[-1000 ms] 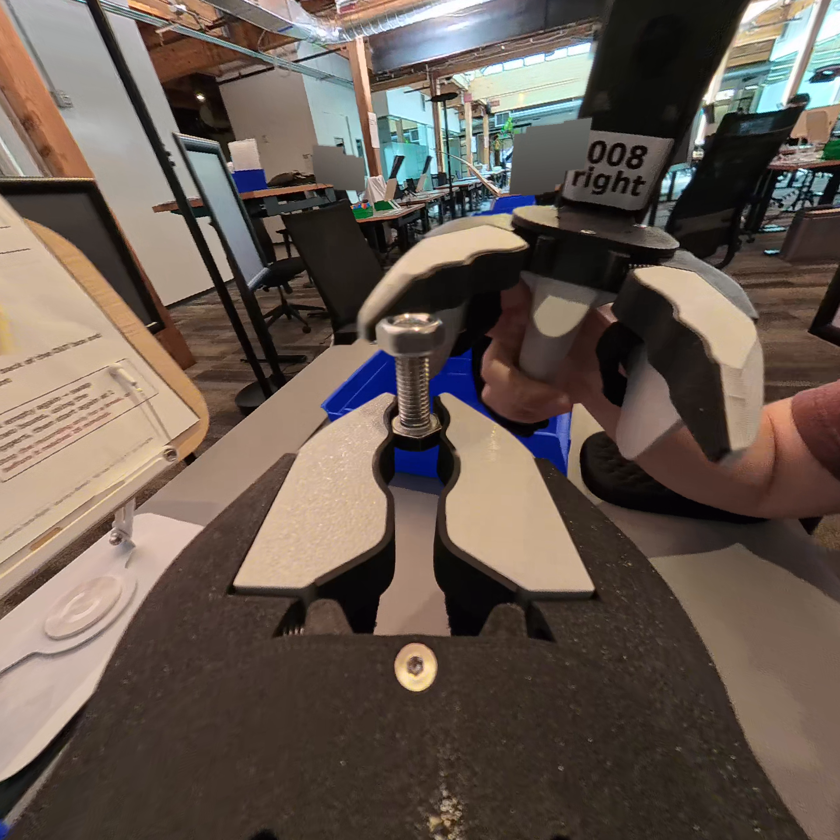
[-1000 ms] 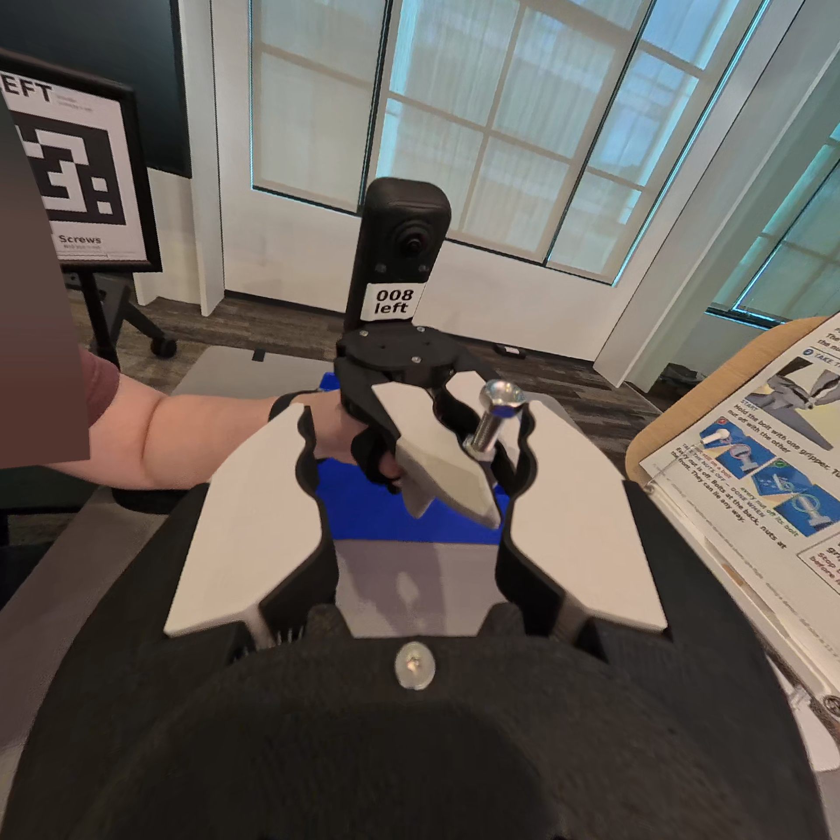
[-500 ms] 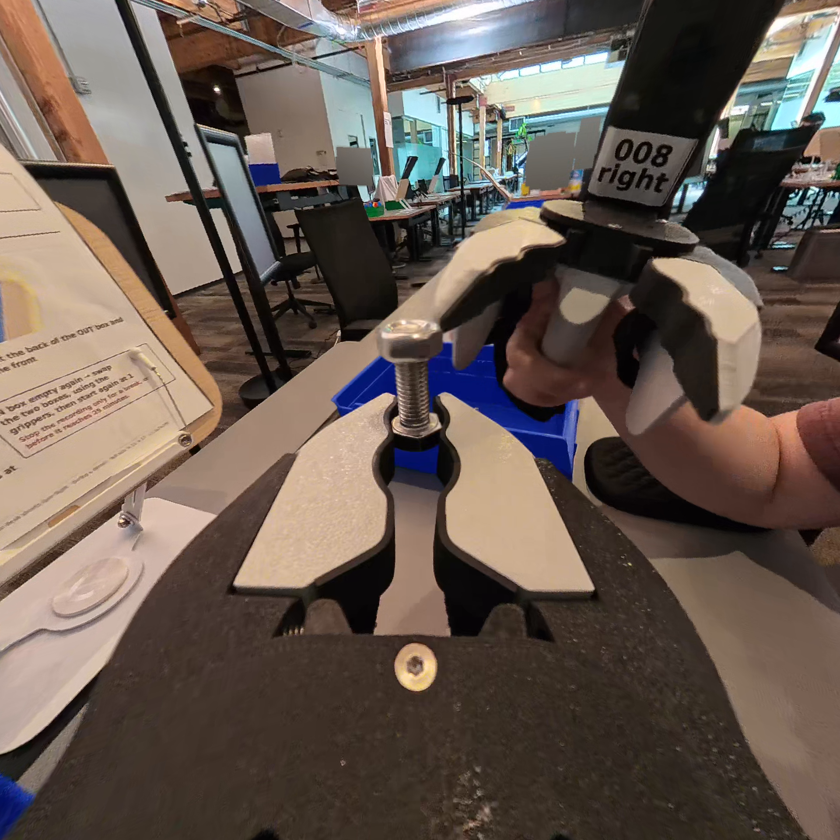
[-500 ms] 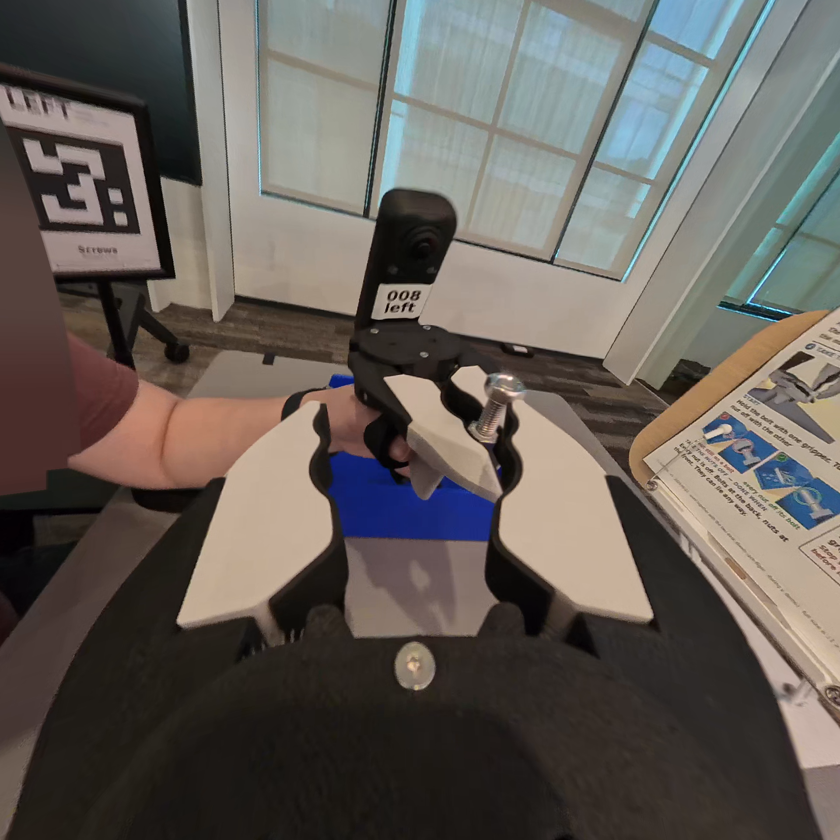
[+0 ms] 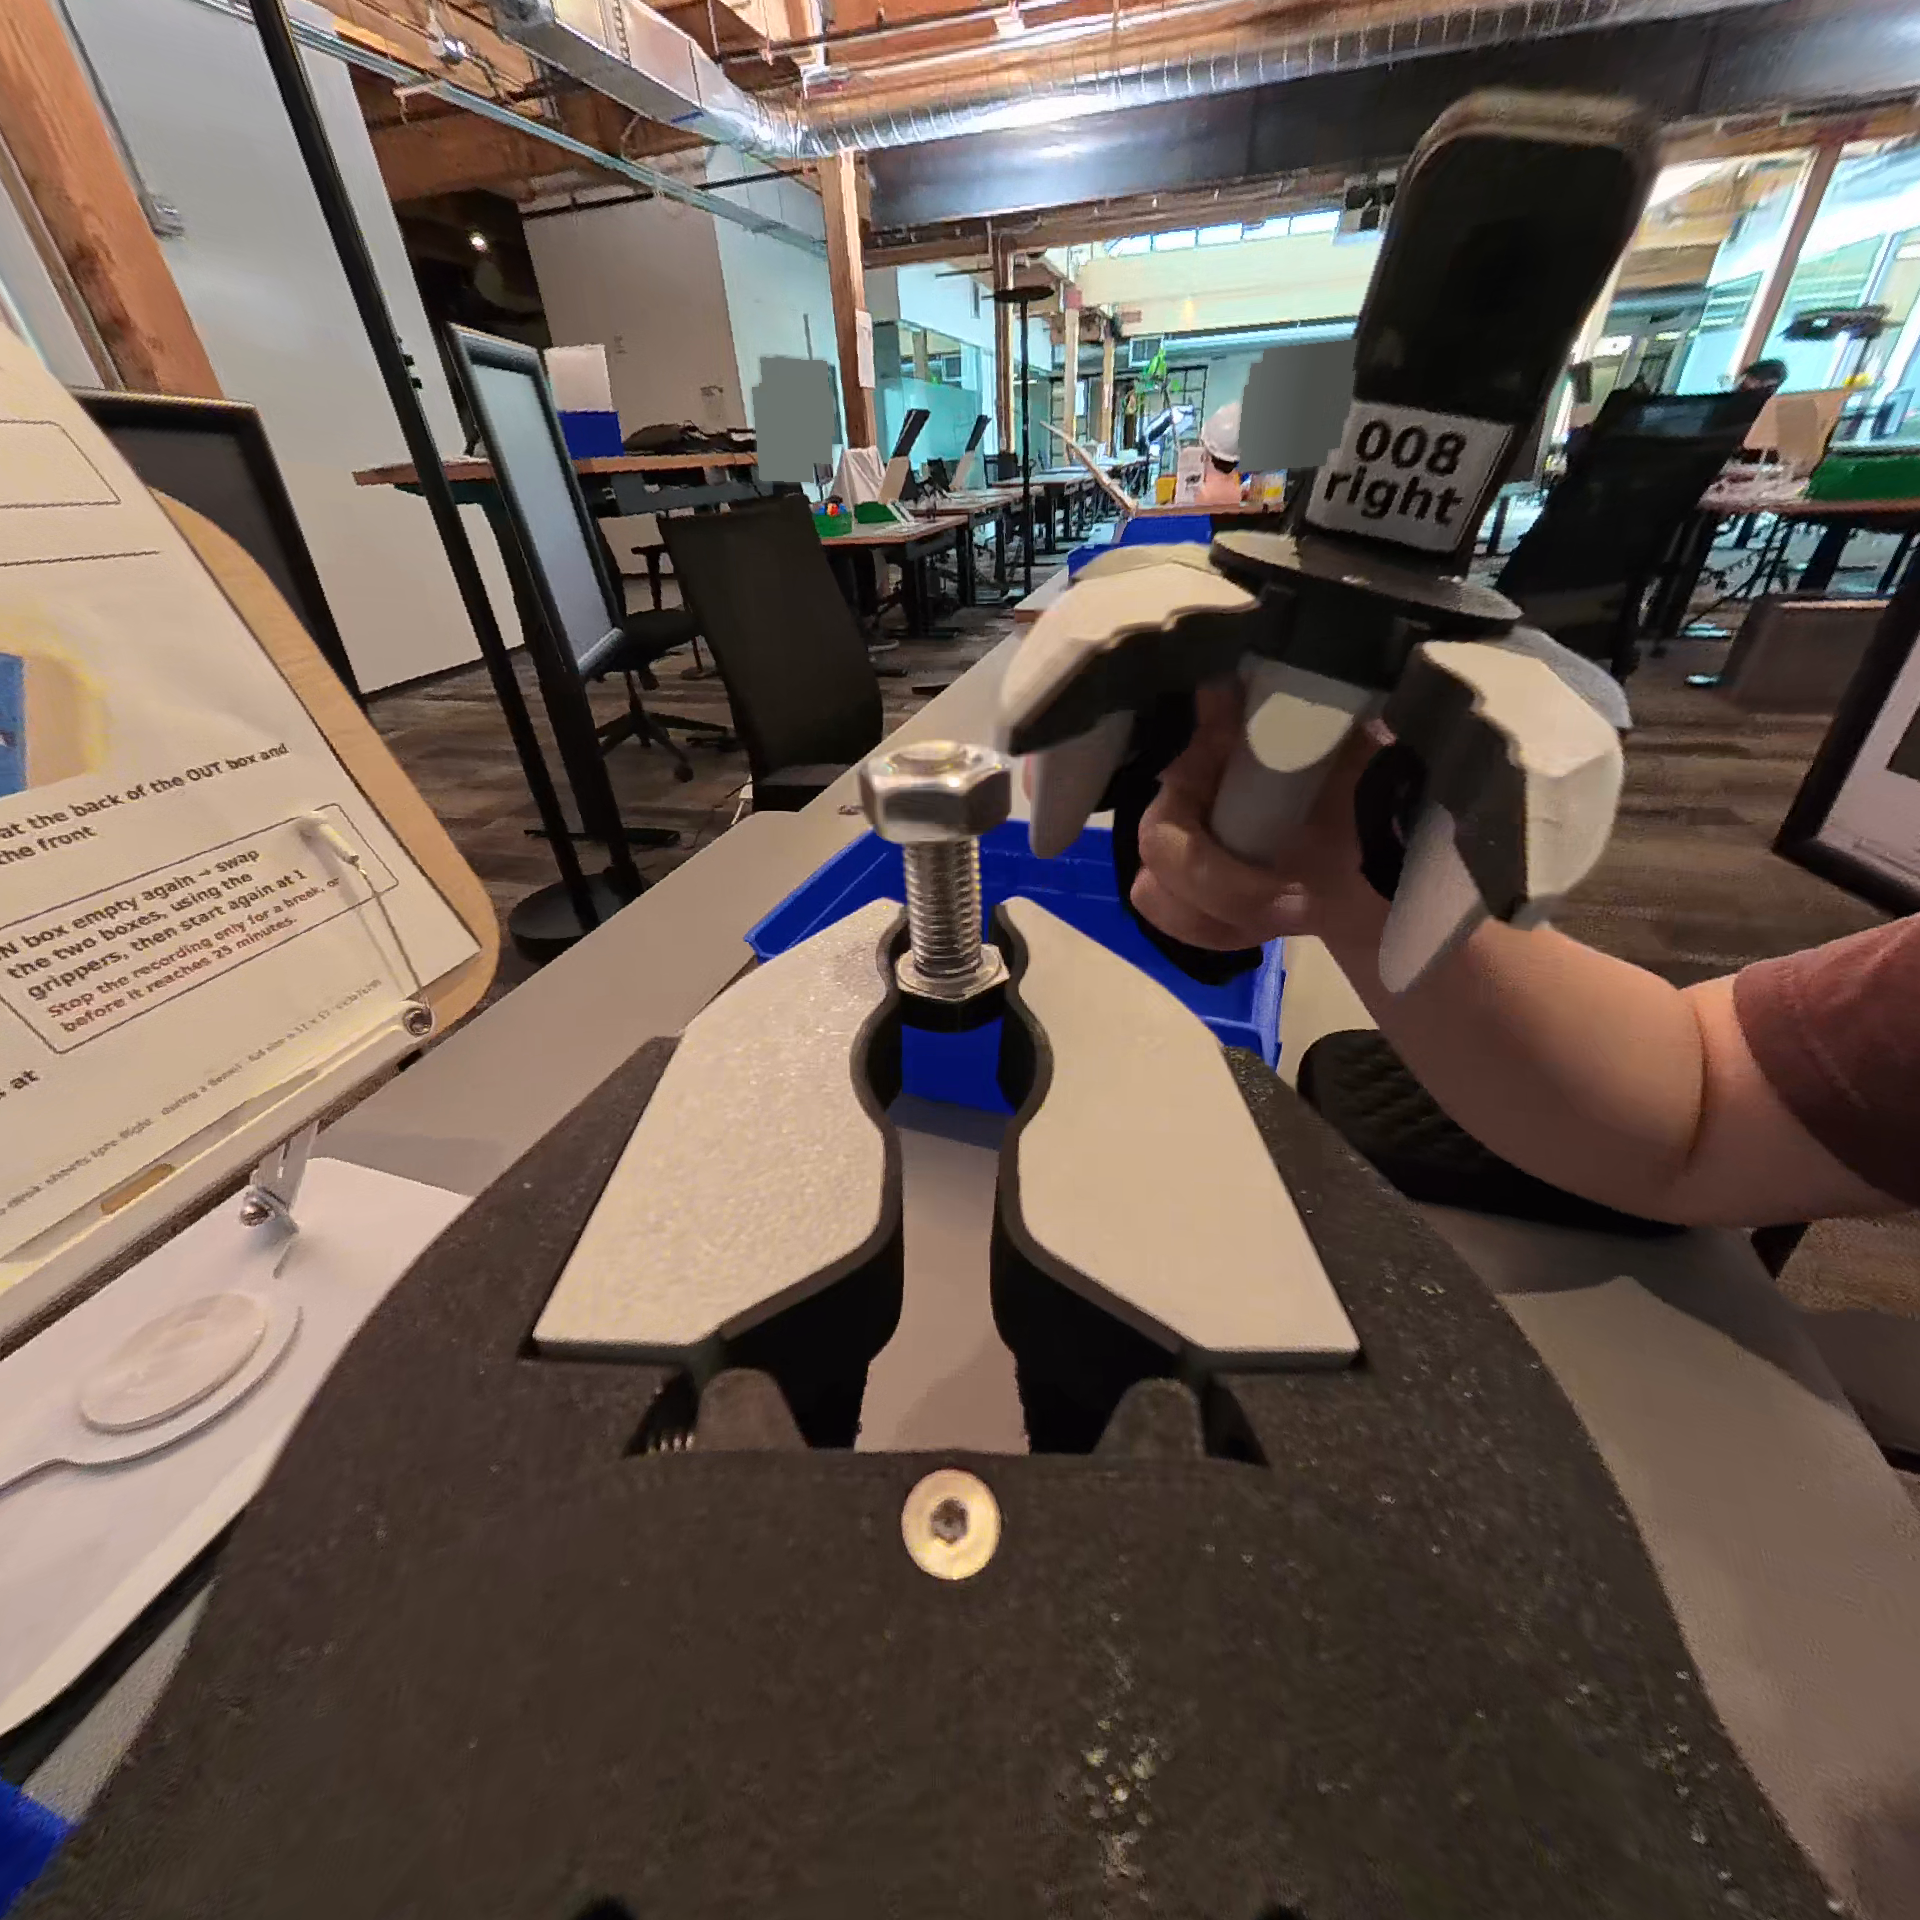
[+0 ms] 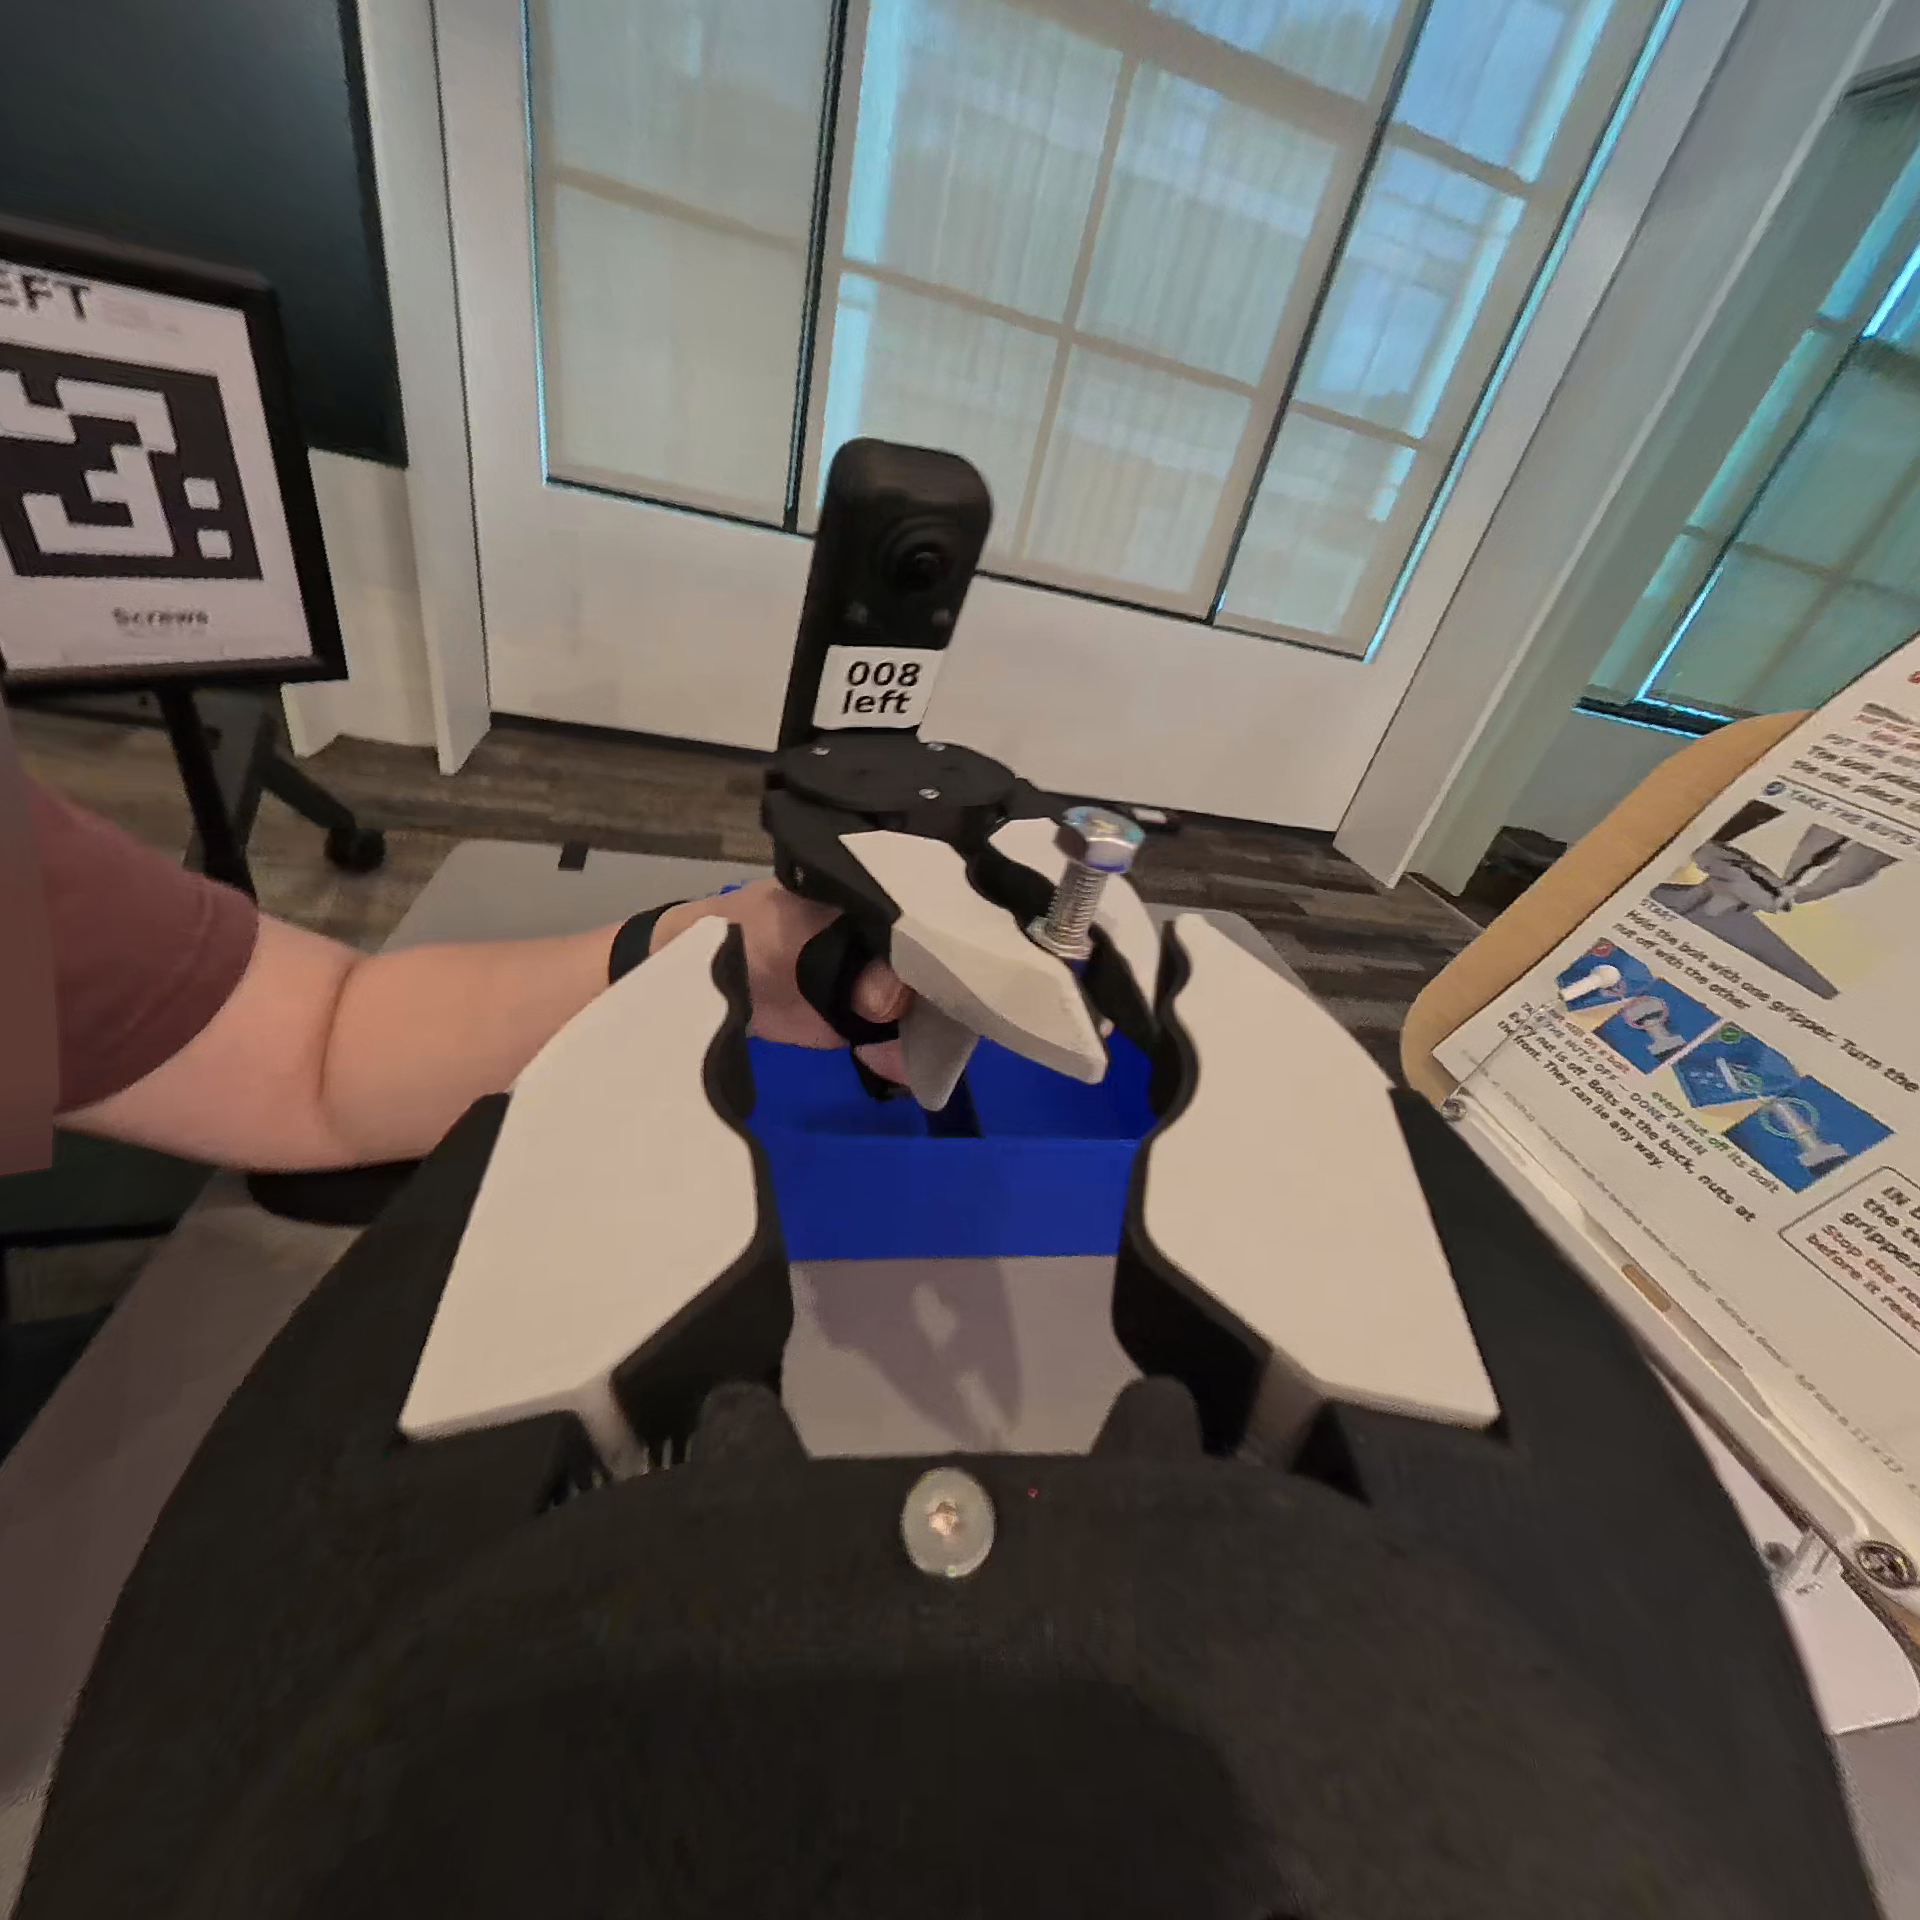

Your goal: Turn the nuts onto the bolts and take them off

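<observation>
Grey bench (image 5: 582, 1049) under everything, with an instruction sheet (image 5: 156, 831) propped on a stand left of the blue bin (image 5: 1039, 873) and a framed marker sign (image 6: 125, 488) well behind it. Above the bin, left gripper (image 5: 948, 987) closed on the nut (image 5: 948, 977) at the lower end of an upright bolt (image 5: 940, 862), hex head on top. Right gripper (image 6: 951, 1049) near the bolt, just beside its head, jaws spread wide, holding nothing.

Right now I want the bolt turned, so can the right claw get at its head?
Probably yes: the right claw is open, and the bolt head stands bare above the left claw.
</observation>
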### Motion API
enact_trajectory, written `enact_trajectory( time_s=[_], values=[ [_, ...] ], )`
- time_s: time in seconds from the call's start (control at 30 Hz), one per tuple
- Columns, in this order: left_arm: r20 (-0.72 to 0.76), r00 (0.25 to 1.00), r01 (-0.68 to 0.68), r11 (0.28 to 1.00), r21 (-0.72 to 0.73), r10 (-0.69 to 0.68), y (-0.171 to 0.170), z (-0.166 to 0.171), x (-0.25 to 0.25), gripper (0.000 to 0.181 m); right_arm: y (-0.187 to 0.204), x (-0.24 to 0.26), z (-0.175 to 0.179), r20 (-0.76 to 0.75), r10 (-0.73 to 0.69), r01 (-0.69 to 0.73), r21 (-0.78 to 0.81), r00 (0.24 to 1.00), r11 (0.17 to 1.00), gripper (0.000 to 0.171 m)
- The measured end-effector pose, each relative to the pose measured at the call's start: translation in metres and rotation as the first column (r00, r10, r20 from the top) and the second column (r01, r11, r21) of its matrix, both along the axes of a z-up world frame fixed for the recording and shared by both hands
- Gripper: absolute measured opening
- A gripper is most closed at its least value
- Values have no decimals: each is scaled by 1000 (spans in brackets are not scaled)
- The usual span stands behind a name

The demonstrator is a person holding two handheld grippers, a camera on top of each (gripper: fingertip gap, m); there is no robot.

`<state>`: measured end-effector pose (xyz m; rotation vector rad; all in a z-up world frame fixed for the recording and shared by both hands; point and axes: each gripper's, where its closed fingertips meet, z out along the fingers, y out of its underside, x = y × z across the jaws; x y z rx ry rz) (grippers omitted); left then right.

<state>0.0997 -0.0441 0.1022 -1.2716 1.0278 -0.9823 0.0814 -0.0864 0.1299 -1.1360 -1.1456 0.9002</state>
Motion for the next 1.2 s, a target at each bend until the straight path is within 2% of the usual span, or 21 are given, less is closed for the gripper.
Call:
enact_trajectory(
  time_s=[0.07,0.17,0.27,0.33,0.37,0.4,0.53,0.6,0.7,0.77,0.83,0.9,0.97,1.1,1.13,1.2],
  values=[
    [-3,1000,14,1000,10,-14,-4,0,3,13,4,-3,-1,-12,-18,18,-6,1000,1000,84],
    [-66,996,64,997,38,-62,-18,-9,21,13,0,-13,-5,-26,16,-17,-20,1000,1000,89],
    [-96,995,38,997,62,-32,-16,-15,27,13,-6,-19,-8,-18,56,-57,-35,998,998,93],
    [-60,998,12,999,37,-9,-8,-11,19,13,-4,-14,-9,3,40,-40,-18,999,999,90],
    [-37,999,-2,1000,18,2,-3,-8,13,13,-6,-11,-8,17,52,-52,-12,998,999,74],
    [-27,999,-24,1000,2,24,2,-7,7,13,-9,-8,-6,15,69,-69,-15,997,998,71],
    [-10,1000,24,1000,-3,-24,-5,-5,9,13,2,-5,-2,-25,4,-4,-21,1000,1000,85],
    [-40,998,54,998,19,-54,-14,-9,20,13,3,-12,-8,-14,12,-13,-36,1000,999,87],
    [-93,995,32,998,53,-27,-15,-16,29,13,-2,-20,-14,16,30,-30,-22,999,999,91],
    [-66,998,5,999,46,-2,-9,-13,22,13,0,-17,-15,44,8,-8,4,999,1000,87],
    [-35,999,-11,1000,18,12,-2,-8,12,13,-2,-10,-15,72,23,-23,-8,997,1000,69],
    [-2,1000,-3,1000,1,3,0,-4,6,13,1,-5,-8,29,12,-11,-19,1000,1000,71],
    [38,998,49,999,-16,-48,-8,1,9,13,5,-5,-4,-10,-11,10,-26,1000,1000,81],
    [-55,997,61,998,30,-59,-17,-13,26,13,0,-18,-9,-22,32,-33,-45,999,998,84],
    [-63,997,54,998,35,-52,-16,-15,28,13,-1,-20,-12,-10,35,-35,-52,999,998,90],
    [-41,998,44,999,14,-44,-13,-12,25,13,1,-18,-16,30,21,-20,-33,999,999,85]
  ],
)
